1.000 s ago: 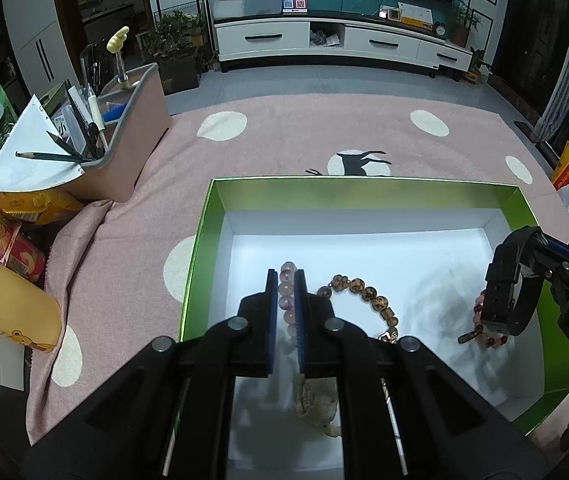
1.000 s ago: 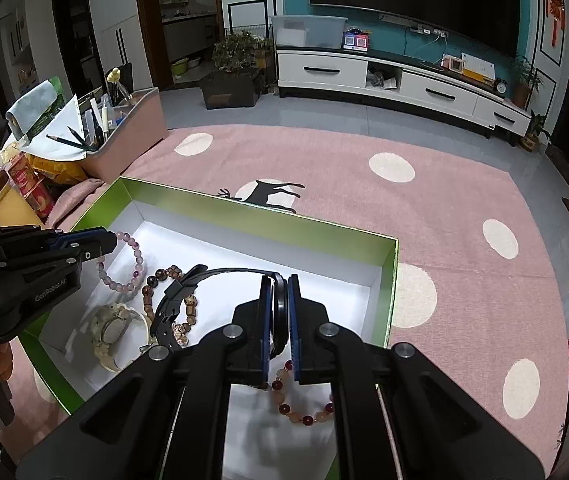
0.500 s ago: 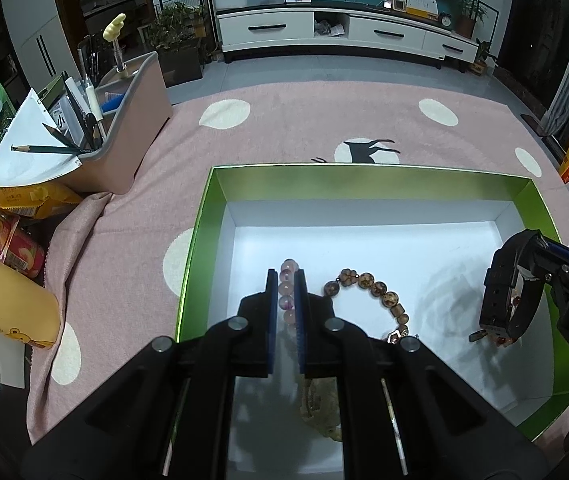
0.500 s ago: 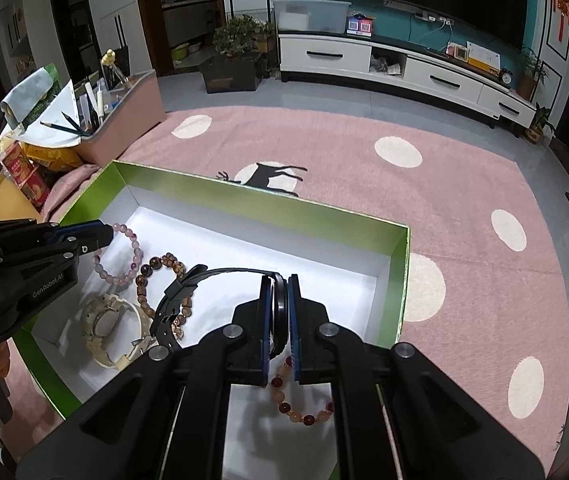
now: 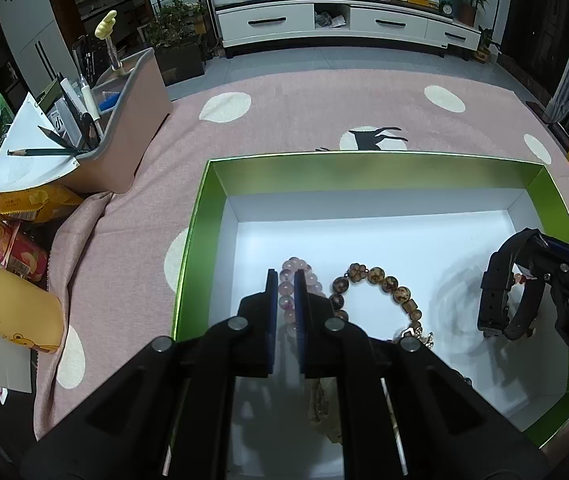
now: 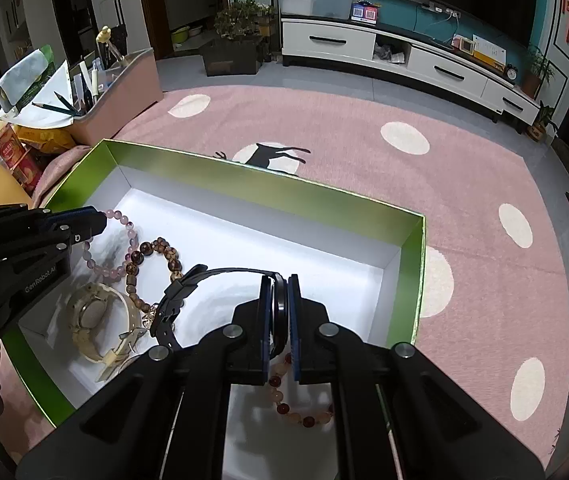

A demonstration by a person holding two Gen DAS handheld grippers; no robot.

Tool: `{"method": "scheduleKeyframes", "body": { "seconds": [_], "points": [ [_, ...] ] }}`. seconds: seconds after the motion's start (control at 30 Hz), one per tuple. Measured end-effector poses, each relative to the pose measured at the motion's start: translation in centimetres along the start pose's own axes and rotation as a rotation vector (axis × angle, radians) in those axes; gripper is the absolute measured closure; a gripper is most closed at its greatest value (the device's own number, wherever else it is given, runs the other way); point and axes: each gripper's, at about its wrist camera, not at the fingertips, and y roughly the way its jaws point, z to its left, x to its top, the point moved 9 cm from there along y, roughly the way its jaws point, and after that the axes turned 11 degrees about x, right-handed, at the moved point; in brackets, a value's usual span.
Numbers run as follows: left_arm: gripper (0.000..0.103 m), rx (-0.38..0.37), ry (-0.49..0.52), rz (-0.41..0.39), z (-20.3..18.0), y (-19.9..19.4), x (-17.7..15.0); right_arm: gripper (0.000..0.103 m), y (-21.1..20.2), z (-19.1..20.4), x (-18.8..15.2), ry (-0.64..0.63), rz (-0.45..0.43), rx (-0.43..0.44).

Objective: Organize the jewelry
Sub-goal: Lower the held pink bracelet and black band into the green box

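Two bracelets (image 6: 156, 264) crowd cream watch (image 6: 96, 316) in box (image 6: 268, 192).

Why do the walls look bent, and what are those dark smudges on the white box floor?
Left wrist view: the fisheye lens bows the TV cabinet and darkens the corners; the smudge beside the black watch is its shadow on the box. Right wrist view: same bending; the box floor glares white, with a shadow under the watch strap.

"GenRobot.AI" – on the left gripper (image 6: 96, 222); "DAS" – on the right gripper (image 5: 540, 258)
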Motion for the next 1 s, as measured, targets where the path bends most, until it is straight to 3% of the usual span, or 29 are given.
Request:
{"method": "scheduleKeyframes", "body": {
  "seconds": [1.0],
  "points": [
    [0.095,0.013,0.016,0.012,-0.13,0.58,-0.22,0.096,0.12,-0.17,0.04,0.001,-0.002,-0.005]
  ]
}}
